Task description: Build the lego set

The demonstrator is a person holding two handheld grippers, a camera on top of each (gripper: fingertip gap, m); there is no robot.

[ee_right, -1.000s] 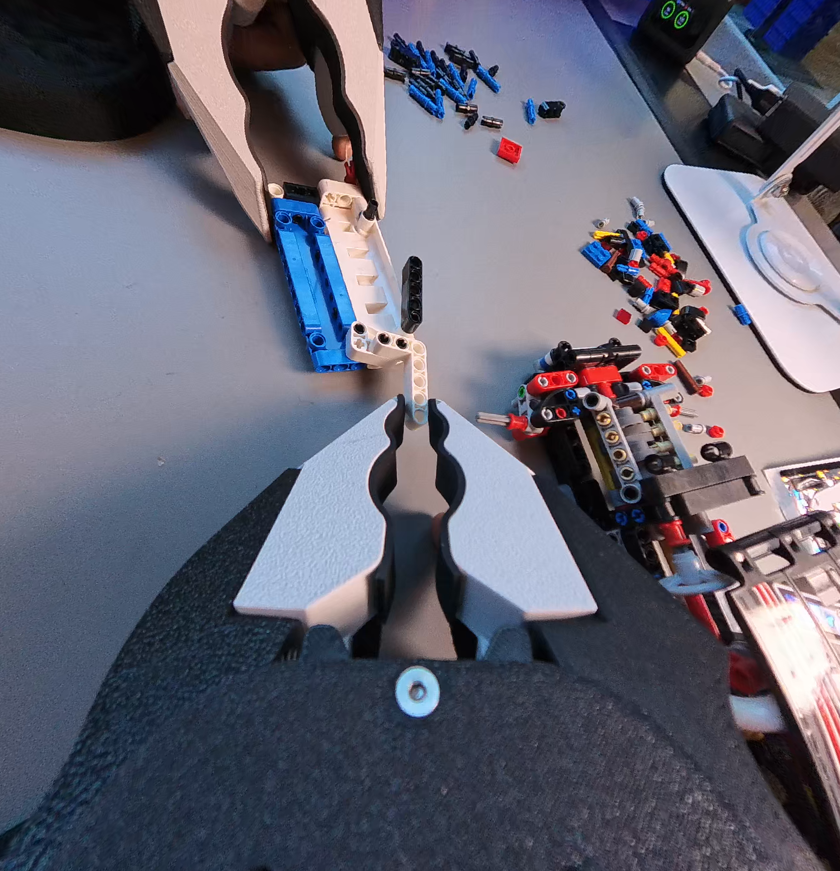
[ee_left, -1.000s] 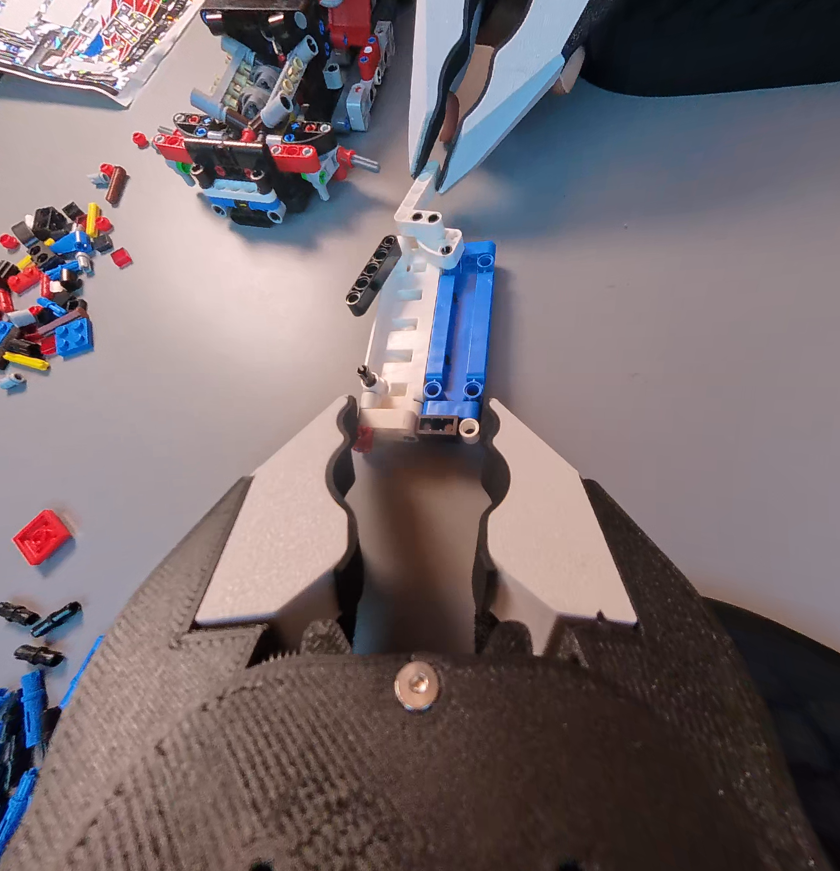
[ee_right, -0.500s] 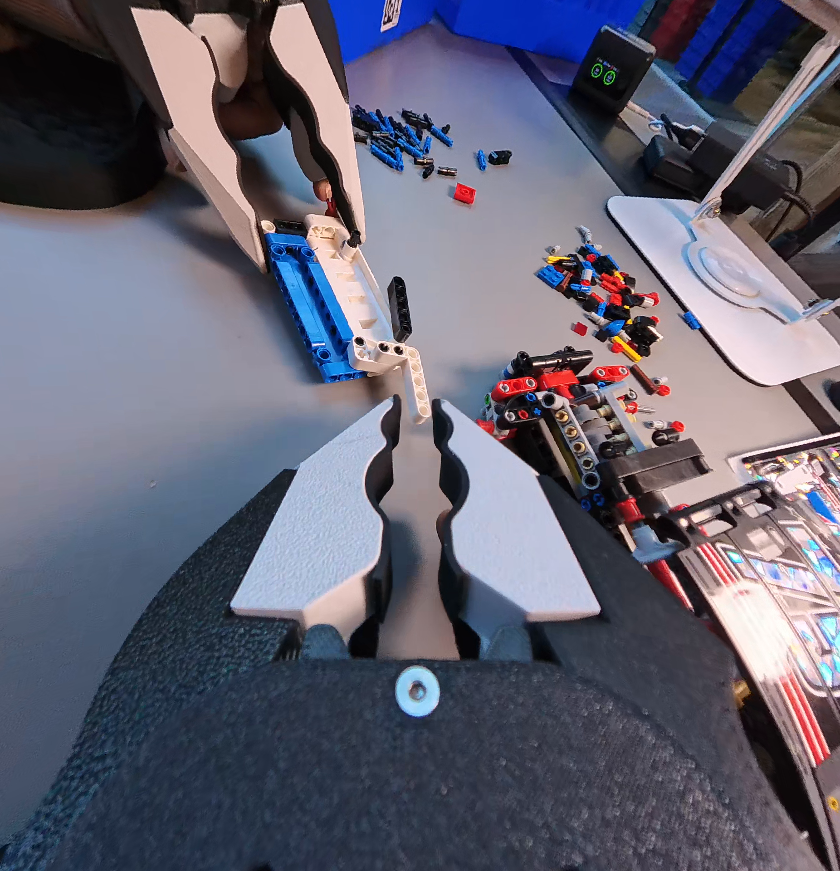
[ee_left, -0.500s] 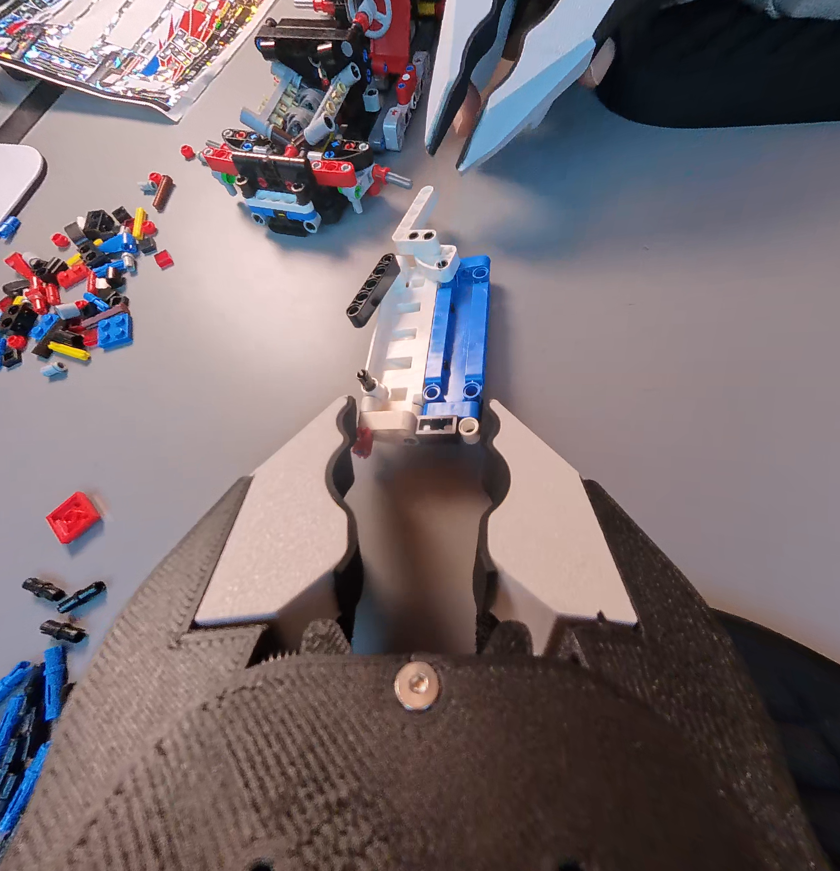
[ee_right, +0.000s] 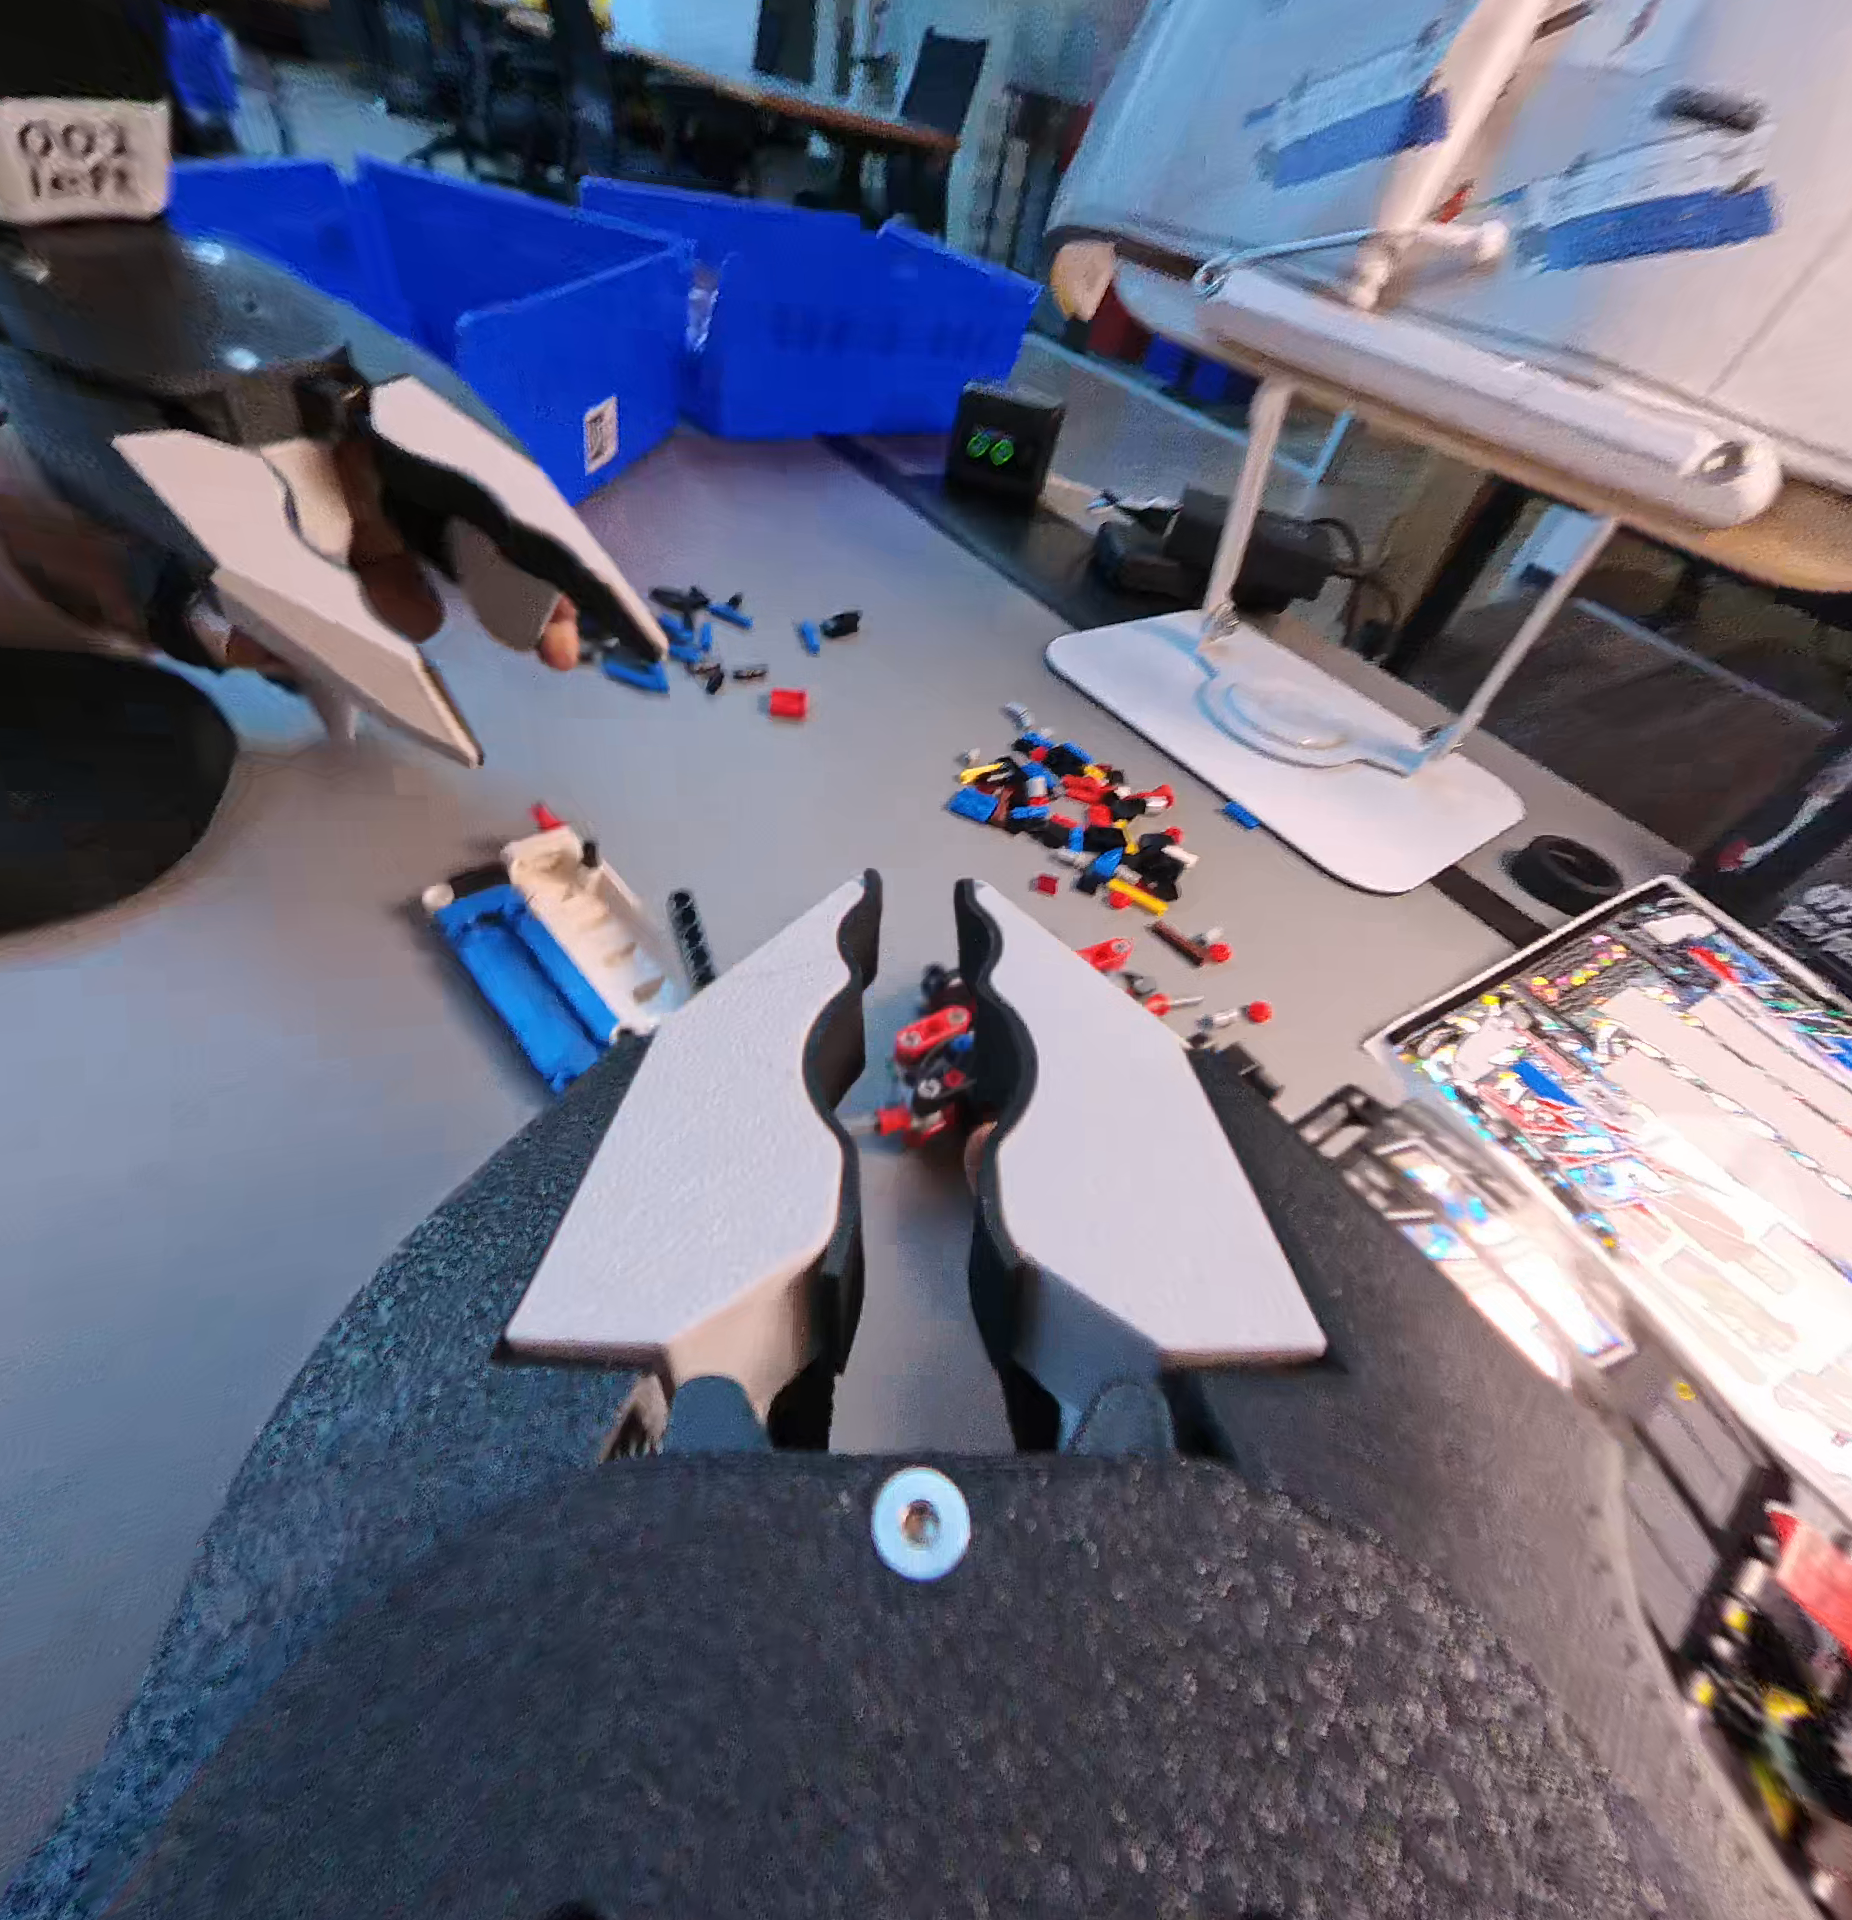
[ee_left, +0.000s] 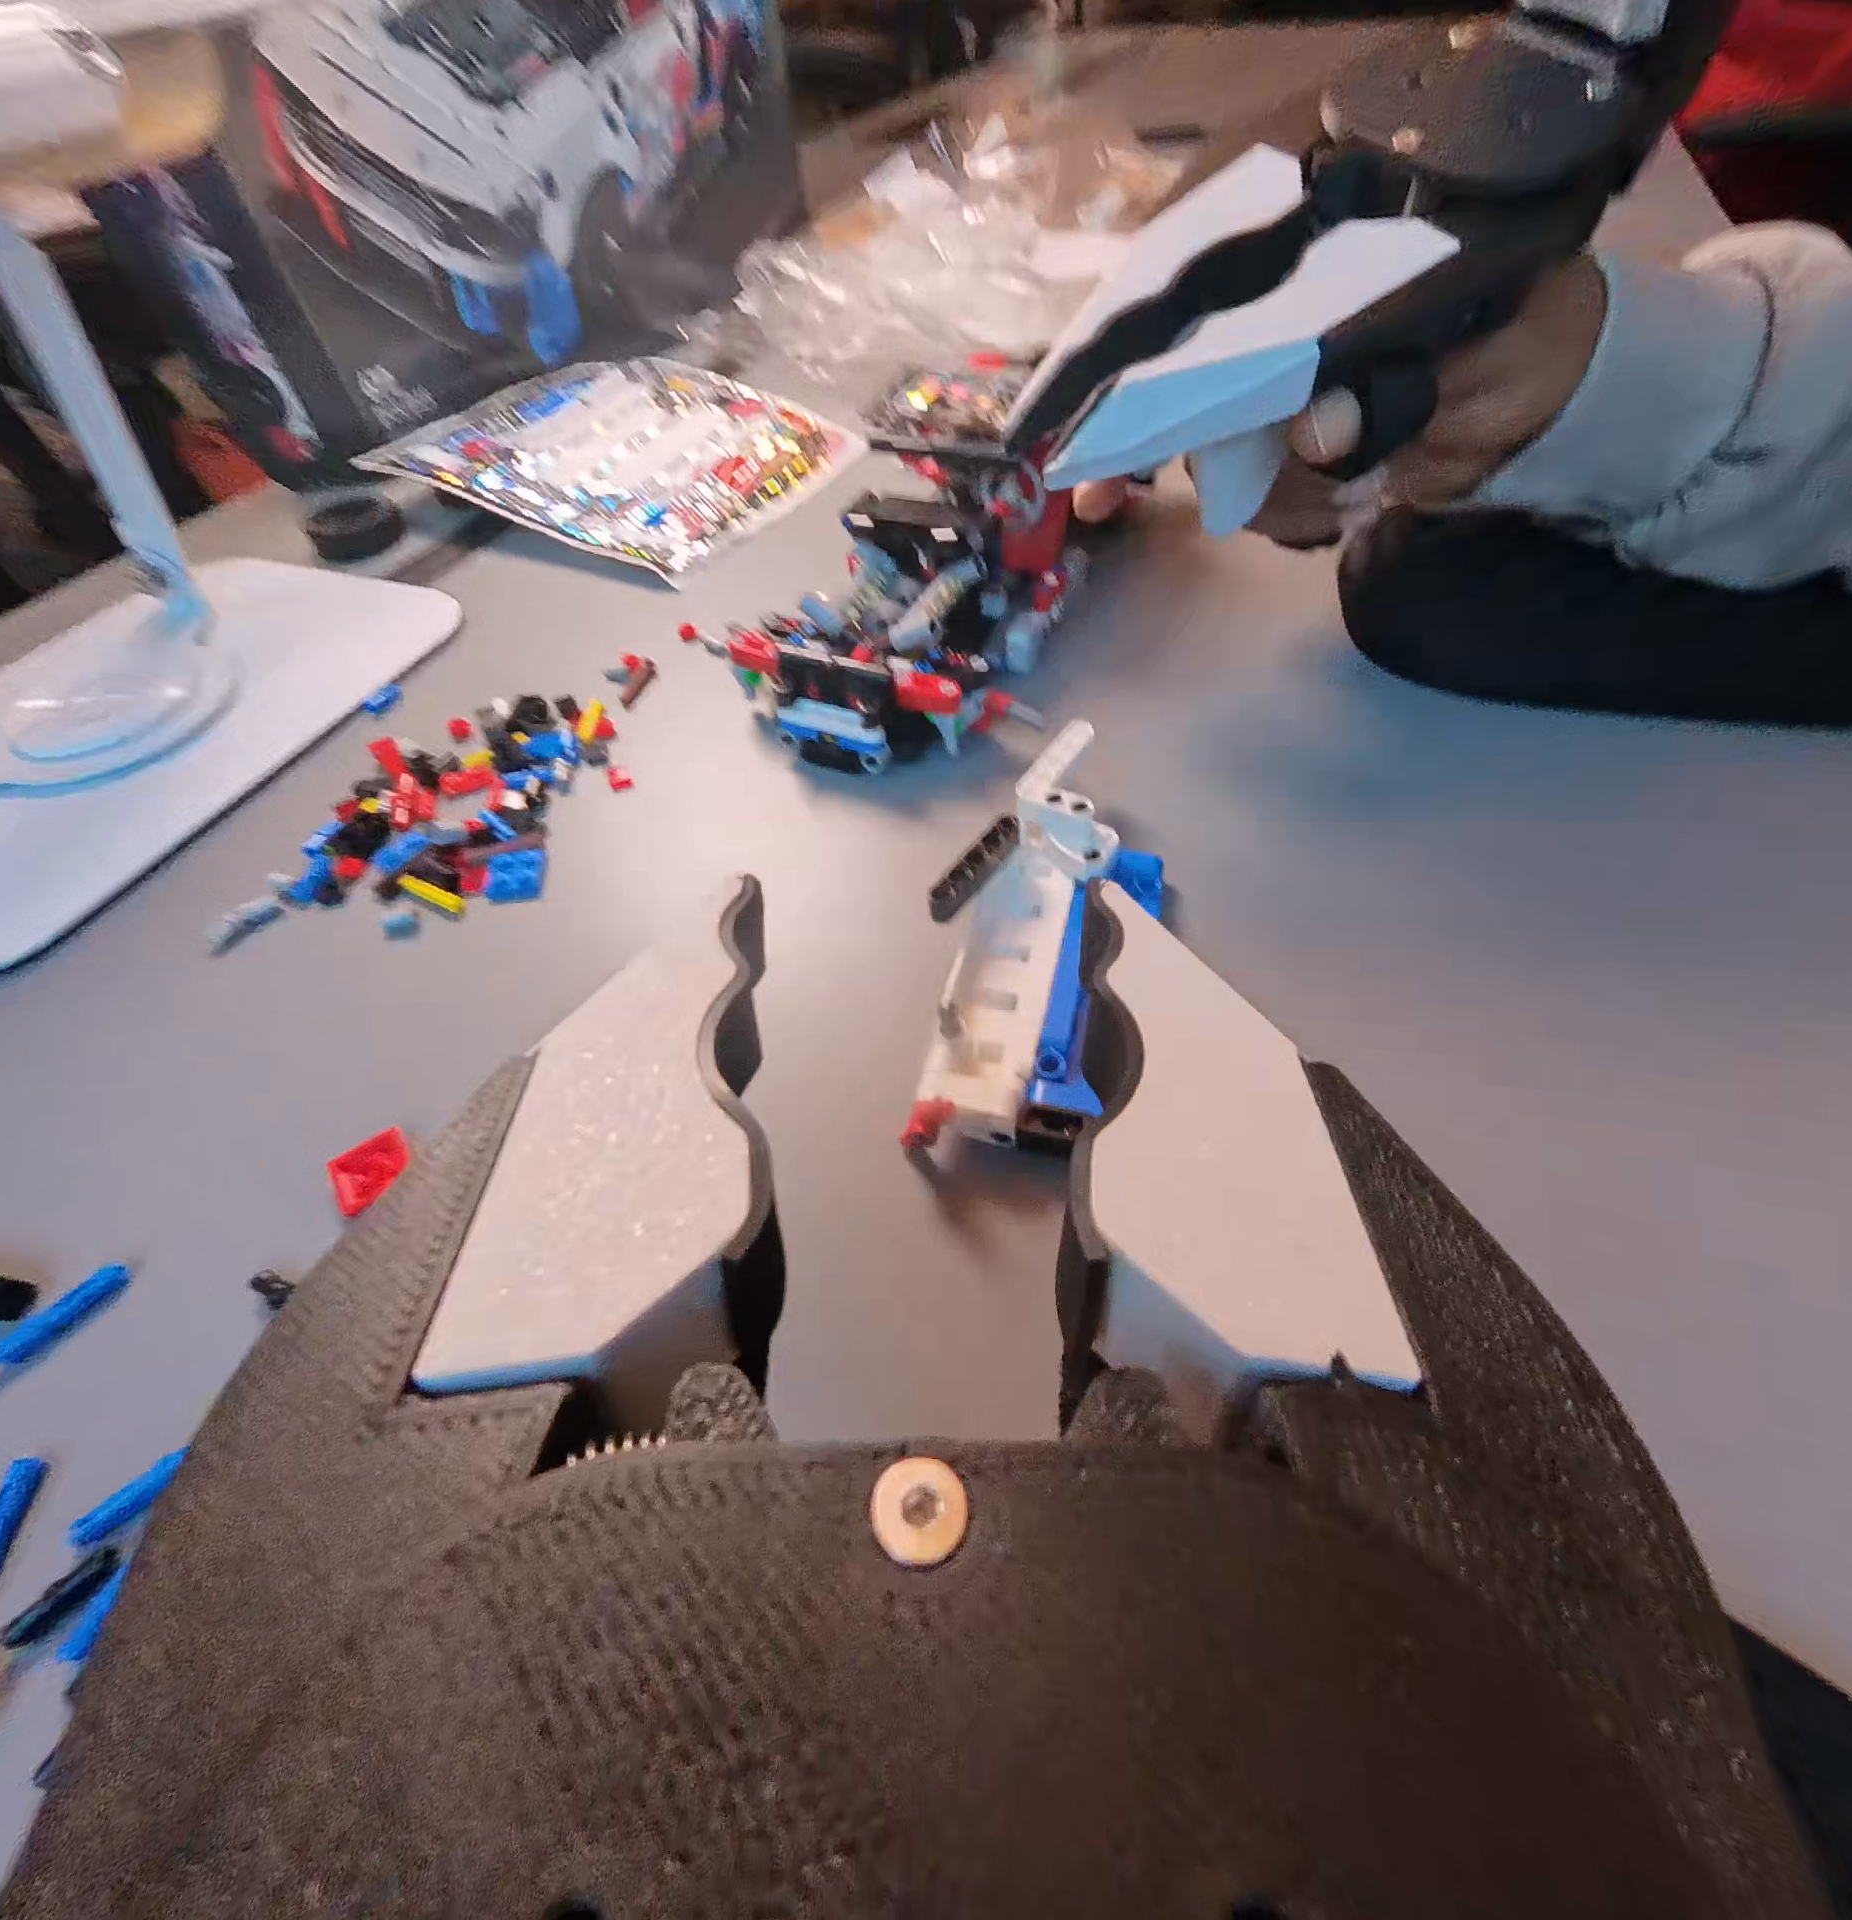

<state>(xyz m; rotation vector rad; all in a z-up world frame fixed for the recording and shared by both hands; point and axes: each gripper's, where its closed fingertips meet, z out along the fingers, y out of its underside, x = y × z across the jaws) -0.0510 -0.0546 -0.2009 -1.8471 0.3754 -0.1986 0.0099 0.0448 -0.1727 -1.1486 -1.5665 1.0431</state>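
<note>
- My left gripper hangs above the grey table, jaws wide and empty; the blue-and-white lego panel lies flat between its grainy grey fingers, beside the right one.
- Only my left view shows the box with a car picture and crinkled clear bags.
- My right gripper shows a narrow gap, holding nothing; the knobbly red-black chassis lies under it.
- Only my right view shows the blue bins, one bearing a label I cannot read.
</note>
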